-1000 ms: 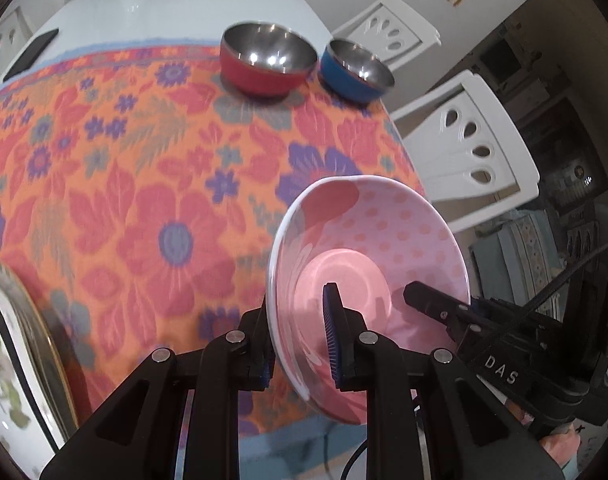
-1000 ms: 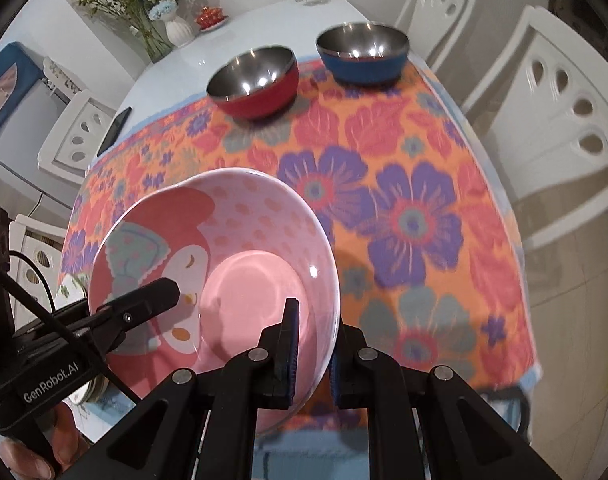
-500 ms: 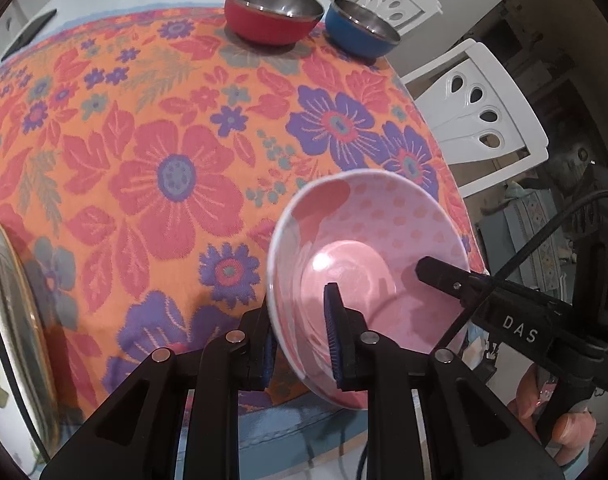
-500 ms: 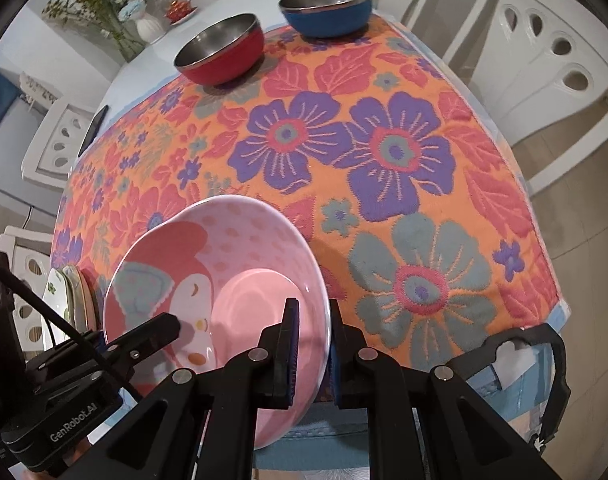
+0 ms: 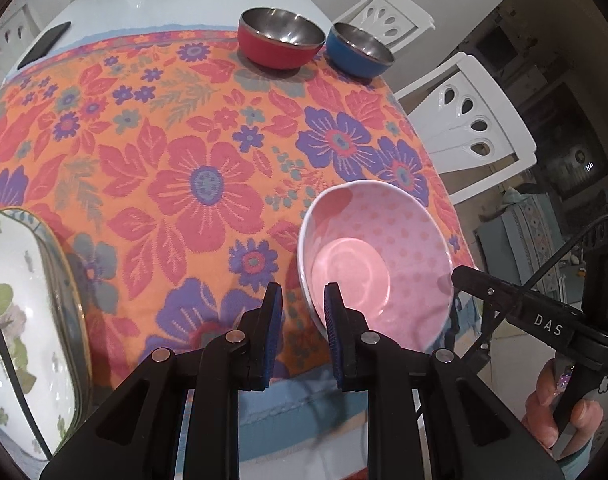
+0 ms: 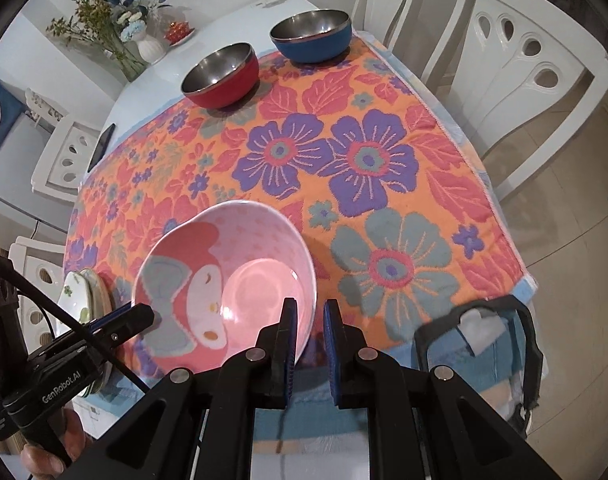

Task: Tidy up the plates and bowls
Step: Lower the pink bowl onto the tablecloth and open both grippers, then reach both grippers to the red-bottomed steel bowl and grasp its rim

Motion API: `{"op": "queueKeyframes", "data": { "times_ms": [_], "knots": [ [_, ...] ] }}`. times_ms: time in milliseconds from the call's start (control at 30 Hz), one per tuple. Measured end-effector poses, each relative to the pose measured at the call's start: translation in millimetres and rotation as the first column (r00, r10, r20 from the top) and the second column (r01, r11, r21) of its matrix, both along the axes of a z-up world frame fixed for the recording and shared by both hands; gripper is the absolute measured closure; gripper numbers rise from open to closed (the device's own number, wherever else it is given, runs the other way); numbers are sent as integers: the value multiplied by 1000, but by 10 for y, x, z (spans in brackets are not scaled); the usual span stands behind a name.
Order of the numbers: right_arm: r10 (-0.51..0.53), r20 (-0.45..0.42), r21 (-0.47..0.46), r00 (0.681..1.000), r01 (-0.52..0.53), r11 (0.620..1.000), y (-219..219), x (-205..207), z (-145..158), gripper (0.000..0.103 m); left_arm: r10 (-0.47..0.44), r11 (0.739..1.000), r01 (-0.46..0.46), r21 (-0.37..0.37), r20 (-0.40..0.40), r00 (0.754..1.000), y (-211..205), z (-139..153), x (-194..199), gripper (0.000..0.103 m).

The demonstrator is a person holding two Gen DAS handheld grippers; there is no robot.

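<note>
Floral tablecloth [image 5: 208, 184] carries pink bowl [image 5: 377, 264] between open left gripper [image 5: 302, 300] and open right gripper [image 6: 308, 316], plates [image 5: 28, 320] alongside.

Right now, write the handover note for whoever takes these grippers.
Left gripper: open, fingers astride the pink bowl rim, not clamping.
Right gripper: open, astride the rim on the bowl's other side.
Pink bowl: upright, apparently resting on the cloth near the front edge.
Plates: stacked at the front left.
Red bowl and blue bowl: side by side at the far end, not nested.
Done: plates stacked; pink bowl seemingly set down.
Left: probably gather the three bowls together. Back both grippers off the rim first.
</note>
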State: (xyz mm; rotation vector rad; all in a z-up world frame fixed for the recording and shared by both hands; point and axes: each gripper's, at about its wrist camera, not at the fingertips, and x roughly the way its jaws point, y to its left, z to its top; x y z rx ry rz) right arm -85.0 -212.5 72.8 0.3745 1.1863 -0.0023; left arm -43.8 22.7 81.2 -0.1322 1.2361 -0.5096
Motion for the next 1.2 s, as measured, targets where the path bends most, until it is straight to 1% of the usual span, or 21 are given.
{"op": "queueKeyframes", "data": {
  "times_ms": [67, 133, 267, 400, 467, 533, 600, 633, 667, 733, 800, 900, 1000, 1133, 1200],
  "knots": [
    [9, 0, 10, 1000, -9, 1000, 33, -69, 73, 91, -7, 1000, 7, 1, 19, 1000, 11, 76, -49, 84],
    [29, 1, 15, 1000, -29, 999, 78, -113, 139, 91, -10, 1000, 10, 5, 46, 999, 27, 178, -98, 71],
    [51, 42, 2, 998, -51, 999, 179, -196, 419, 90, -16, 1000, 16, 4, 114, 993, 93, 476, -170, 71],
    [59, 91, 27, 994, -62, 998, 230, -189, 696, 86, -10, 1000, 9, 6, 170, 985, 160, 736, -137, 70],
    [68, 116, 44, 991, -74, 996, 253, -160, 838, 79, 3, 1000, -2, -4, 184, 983, 180, 845, -71, 69],
    [76, 132, 53, 988, -84, 995, 265, -104, 939, 59, 8, 1000, -8, -1, 193, 981, 181, 939, 32, 69],
    [79, 175, 61, 981, -91, 994, 274, -19, 1063, 52, 12, 1000, -12, -3, 209, 978, 170, 1015, 136, 69],
    [79, 183, 58, 980, -91, 994, 283, 17, 1093, 51, 15, 1000, -15, -1, 215, 976, 160, 1043, 193, 67],
    [84, 188, 54, 979, -95, 994, 293, 114, 1133, 51, 19, 1000, -20, 0, 219, 975, 143, 1078, 298, 63],
    [89, 189, 60, 978, -102, 993, 291, 265, 1168, 51, 25, 1000, -23, -9, 229, 973, 115, 1128, 444, 35],
    [89, 189, 77, 978, -106, 991, 264, 496, 1190, 51, 29, 1000, -27, -11, 251, 968, 74, 1185, 636, 33],
    [83, 184, 89, 979, -100, 991, 218, 806, 1201, 51, 30, 1000, -28, -15, 240, 970, -9, 1176, 1009, 33],
    [68, 159, 104, 985, -85, 991, 158, 1210, 1118, 50, 72, 997, -67, -28, 201, 977, -50, 1043, 1443, 33],
    [18, 101, 151, 995, -33, 988, 10, 1769, 852, 50, 127, 990, -118, -81, 117, 985, -67, 747, 2026, 33],
    [-7, 60, 167, 998, -3, 986, -70, 2069, 662, 50, 149, 986, -142, -82, 88, 985, -98, 589, 2269, 33]
  ]
}}
